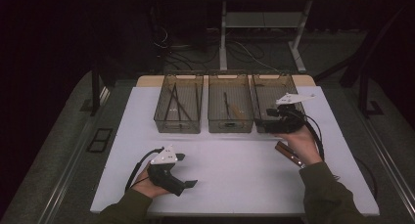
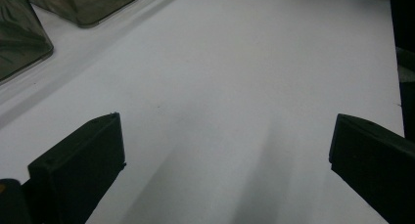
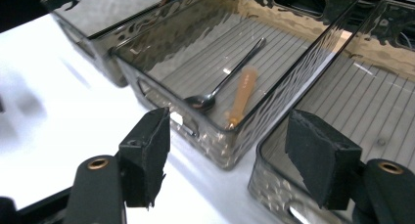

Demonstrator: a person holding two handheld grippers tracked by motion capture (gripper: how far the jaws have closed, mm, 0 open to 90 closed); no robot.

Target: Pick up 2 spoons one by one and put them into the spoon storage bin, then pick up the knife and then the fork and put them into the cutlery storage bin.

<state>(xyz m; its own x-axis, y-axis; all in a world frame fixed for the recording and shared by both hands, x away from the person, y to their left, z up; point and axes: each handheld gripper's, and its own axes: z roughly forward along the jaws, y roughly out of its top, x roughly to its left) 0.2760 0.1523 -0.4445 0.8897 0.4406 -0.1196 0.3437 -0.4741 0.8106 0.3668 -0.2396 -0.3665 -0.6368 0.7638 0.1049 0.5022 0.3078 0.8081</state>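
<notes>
Three smoky see-through bins stand in a row at the back of the white table [image 1: 235, 170]. The left bin [image 1: 178, 123] holds several thin dark utensils. In the middle bin [image 1: 230, 126] [image 3: 161, 94] lie a dark spoon [image 3: 230, 77] and a short wooden-handled piece [image 3: 243, 94]. My right gripper [image 1: 267, 120] [image 3: 230, 145] hovers at the front of the right bin [image 1: 269, 84] [image 3: 352, 106], jaws apart, nothing between them. Near the table's front left my left gripper [image 1: 187, 170] [image 2: 225, 150] is open over bare tabletop.
A brown-handled utensil [image 1: 288, 154] lies on the table just under the right hand. Two bins [image 2: 88, 9] show at the top left of the left gripper view. Beyond the table are dark floor, cables and desk legs [image 1: 223, 38].
</notes>
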